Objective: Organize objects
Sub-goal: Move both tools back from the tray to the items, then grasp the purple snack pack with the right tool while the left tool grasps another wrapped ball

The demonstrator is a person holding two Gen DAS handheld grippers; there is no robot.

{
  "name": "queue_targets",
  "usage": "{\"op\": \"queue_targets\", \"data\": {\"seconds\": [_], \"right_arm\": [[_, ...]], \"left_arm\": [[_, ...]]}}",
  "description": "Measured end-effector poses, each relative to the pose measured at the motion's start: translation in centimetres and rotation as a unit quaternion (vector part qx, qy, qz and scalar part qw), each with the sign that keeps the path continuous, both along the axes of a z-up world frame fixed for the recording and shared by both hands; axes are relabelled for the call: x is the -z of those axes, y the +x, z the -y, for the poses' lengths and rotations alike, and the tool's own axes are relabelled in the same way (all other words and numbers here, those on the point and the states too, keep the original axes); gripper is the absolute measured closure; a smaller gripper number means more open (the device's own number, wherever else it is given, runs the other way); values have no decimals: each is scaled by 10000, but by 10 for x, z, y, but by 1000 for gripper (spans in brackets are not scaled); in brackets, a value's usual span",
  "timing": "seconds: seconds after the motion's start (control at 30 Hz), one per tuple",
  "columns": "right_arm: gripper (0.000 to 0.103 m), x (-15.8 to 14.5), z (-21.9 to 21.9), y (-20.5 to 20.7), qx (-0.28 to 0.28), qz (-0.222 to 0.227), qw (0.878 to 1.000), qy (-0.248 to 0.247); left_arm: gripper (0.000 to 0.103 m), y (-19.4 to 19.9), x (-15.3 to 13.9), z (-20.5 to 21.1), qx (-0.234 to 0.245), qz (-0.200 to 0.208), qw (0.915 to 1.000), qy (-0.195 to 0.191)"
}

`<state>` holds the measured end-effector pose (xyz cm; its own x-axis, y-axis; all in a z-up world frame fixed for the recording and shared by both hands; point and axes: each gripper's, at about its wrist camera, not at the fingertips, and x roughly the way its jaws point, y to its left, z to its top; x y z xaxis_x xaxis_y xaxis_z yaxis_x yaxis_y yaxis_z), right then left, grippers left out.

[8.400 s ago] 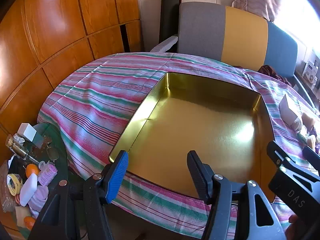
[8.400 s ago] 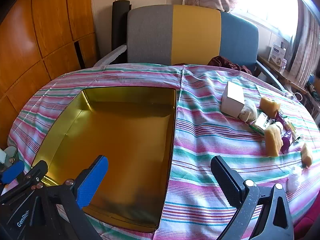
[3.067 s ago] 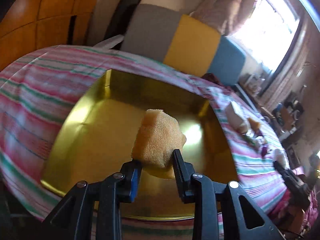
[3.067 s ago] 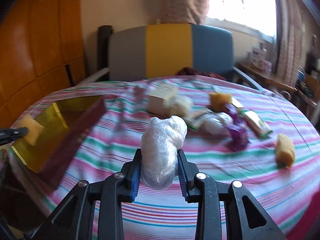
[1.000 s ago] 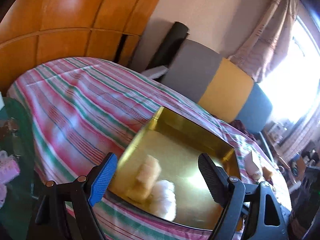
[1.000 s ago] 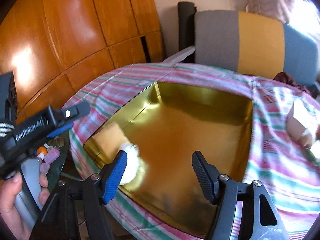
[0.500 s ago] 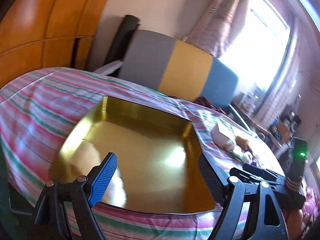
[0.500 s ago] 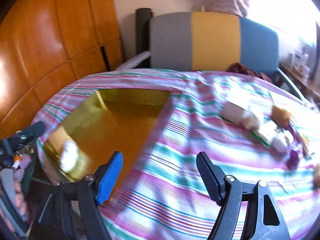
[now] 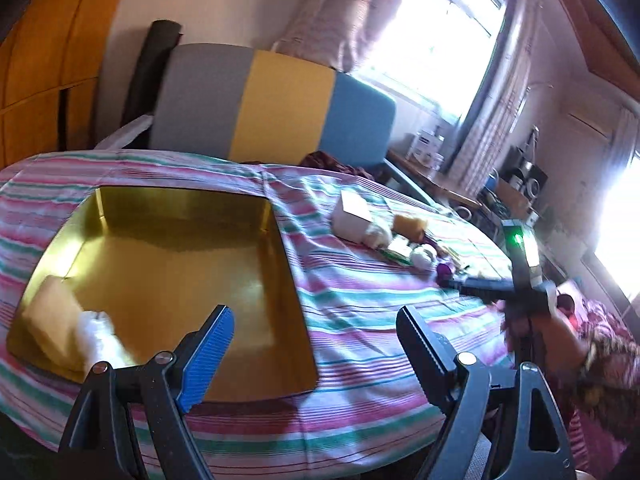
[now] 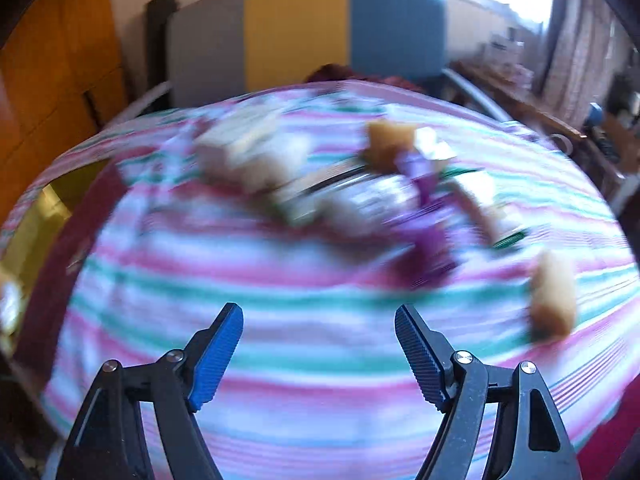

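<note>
Orange wood panelling lines the left wall. A grey, yellow and blue chair back stands behind the striped tabletop. Bright windows glare past patterned curtains.

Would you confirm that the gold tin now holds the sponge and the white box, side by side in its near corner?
Not quite: beside the sponge in the tin lies a white wrapped bundle, not the box, which sits out on the cloth. The left wrist view shows it.

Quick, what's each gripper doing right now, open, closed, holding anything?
Left gripper: open, holding nothing.
Right gripper: jaws opening, nothing between them.
</note>
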<state>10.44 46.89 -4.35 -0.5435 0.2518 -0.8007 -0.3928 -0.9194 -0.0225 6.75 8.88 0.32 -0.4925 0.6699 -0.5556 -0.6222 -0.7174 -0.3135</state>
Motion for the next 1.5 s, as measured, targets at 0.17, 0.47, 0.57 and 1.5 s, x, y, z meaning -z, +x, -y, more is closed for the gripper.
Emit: {"op": "queue_targets", "data": {"seconds": [0.17,0.47,0.57,1.5], "right_arm": [[24,2,-54,-11,-122,199,9997,93],[37,28,-84,-20,-394,85,9975,-574],[44,32,-80,-24,-463,169,9971,-587],[71,-6,-145,14,1019,-886,9794,-1501]], "left_arm": [[18,10,-1,-25,249,17,9996,-118],[18,5,6,-72,906,676,9933,-220],[18,4,5,-95,1089,684,9912,-314],[27,-38,54,-370,2232,-271,9591,-1721]]}}
